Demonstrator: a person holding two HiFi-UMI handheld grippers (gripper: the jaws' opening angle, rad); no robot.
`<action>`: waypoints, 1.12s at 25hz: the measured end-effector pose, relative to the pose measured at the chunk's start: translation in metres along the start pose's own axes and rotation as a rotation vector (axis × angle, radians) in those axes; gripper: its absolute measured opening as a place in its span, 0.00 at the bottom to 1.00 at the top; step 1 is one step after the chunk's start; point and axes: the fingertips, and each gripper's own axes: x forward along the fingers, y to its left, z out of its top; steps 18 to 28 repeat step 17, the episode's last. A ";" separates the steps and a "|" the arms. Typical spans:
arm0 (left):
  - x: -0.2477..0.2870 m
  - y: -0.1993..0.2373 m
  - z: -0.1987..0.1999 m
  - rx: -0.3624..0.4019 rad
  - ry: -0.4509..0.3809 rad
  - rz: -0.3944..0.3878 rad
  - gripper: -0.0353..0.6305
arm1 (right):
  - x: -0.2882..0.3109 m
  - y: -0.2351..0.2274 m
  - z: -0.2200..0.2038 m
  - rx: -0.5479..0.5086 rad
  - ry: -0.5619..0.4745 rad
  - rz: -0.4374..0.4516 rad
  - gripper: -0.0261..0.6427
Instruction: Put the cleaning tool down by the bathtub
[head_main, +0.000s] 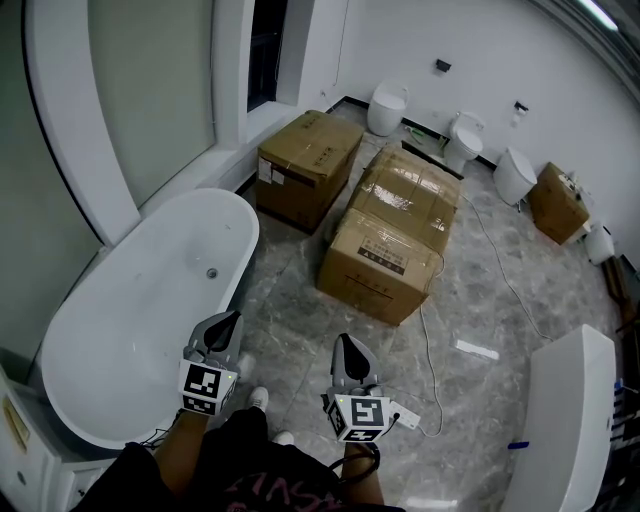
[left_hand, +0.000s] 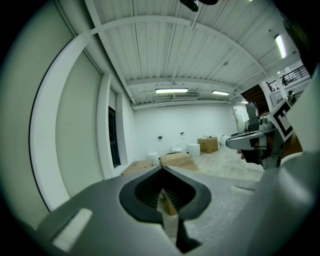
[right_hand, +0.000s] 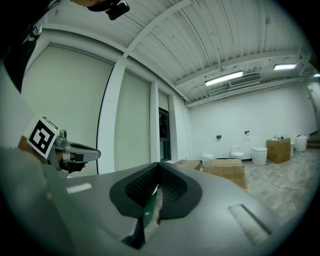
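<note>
Left gripper (left_hand: 162, 192): fingers (left_hand: 140, 195) pressed together, only a thin slit between them. Floor and a tan box show through the slit, nothing gripped. Right gripper (right_hand: 157, 189): fingers (right_hand: 176, 192) closed too. A greenish streak sits in that slit, too thin to tell what it is.

Cleaning tool: cannot make it out in any view, and neither gripper visibly carries it.

In the head view both grippers are held low in front of the person, side by side and apart, over the marble floor (head_main: 300, 320). The left one is at the rim of the bathtub (head_main: 120, 340). The bathtub is white, oval and freestanding, with its drain visible. Its near edge is partly hidden behind the left gripper and arm.

A small white block (head_main: 405, 418) lies just beside the right gripper, joined to a white cable (head_main: 430, 345); unclear what it is. A flat white strip (head_main: 477, 349) lies on the floor further right, also unclear.

Beyond are cardboard boxes (head_main: 395, 235), with toilets (head_main: 387, 107) along the far wall.
</note>
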 end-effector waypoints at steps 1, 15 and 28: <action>-0.001 0.001 0.002 -0.006 -0.004 -0.001 0.06 | 0.000 0.001 0.001 -0.002 0.000 0.000 0.06; -0.010 0.001 0.002 -0.029 -0.018 -0.017 0.06 | -0.007 0.006 0.000 0.001 0.003 -0.010 0.06; -0.012 0.001 0.003 -0.047 -0.027 -0.027 0.06 | -0.007 0.009 -0.001 -0.002 0.004 -0.007 0.06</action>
